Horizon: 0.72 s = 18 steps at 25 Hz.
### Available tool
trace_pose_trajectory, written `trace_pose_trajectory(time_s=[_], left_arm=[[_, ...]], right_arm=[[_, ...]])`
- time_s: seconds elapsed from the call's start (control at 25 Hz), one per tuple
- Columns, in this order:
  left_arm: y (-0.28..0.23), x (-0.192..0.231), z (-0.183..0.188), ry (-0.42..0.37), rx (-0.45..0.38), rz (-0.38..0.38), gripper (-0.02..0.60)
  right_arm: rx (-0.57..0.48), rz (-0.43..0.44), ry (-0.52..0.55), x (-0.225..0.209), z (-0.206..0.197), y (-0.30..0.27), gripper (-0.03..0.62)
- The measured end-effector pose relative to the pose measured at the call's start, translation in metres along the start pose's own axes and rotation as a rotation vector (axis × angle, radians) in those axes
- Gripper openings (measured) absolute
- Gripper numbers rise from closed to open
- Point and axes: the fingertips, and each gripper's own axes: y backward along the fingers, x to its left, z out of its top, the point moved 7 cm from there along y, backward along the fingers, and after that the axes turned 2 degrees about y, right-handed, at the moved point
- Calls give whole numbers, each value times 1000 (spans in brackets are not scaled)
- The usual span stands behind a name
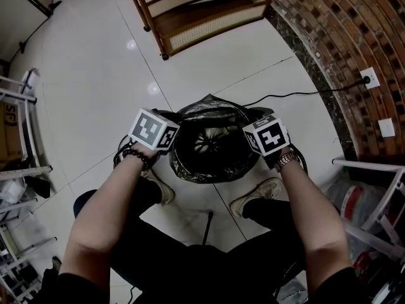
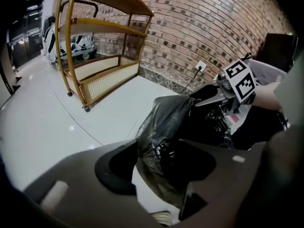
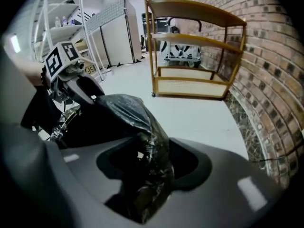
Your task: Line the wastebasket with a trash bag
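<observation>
A round wastebasket (image 1: 204, 175) stands on the floor between the person's feet, with a black trash bag (image 1: 212, 141) hanging inside it and bunched over the rim. My left gripper (image 1: 175, 144) is at the rim's left side, my right gripper (image 1: 249, 145) at its right side. In the left gripper view a crumpled fold of the trash bag (image 2: 159, 137) is pinched between the jaws of the left gripper (image 2: 159, 167). In the right gripper view the right gripper (image 3: 149, 167) is likewise shut on a fold of the bag (image 3: 142, 122). Each gripper sees the other across the bag.
A wooden shelf cart (image 1: 196, 11) stands beyond the basket. A brick wall (image 1: 342, 37) runs along the right, with a socket (image 1: 367, 78) and a black cable on the floor. Metal racks (image 1: 19, 125) stand at the left, a white frame (image 1: 380, 195) at the right.
</observation>
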Motion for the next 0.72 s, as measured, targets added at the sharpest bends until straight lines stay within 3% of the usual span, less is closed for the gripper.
trace_pose_trajectory(time_s=[0.32, 0.6, 0.72], left_arm=[[22, 1, 12, 10, -68, 28, 313], [25, 4, 3, 20, 11, 9, 351], [30, 5, 4, 33, 19, -6, 351]], right_arm=[[-74, -54, 37, -5, 12, 35, 206], [-12, -42, 276, 25, 18, 28, 206], [22, -36, 286, 26, 13, 17, 206]])
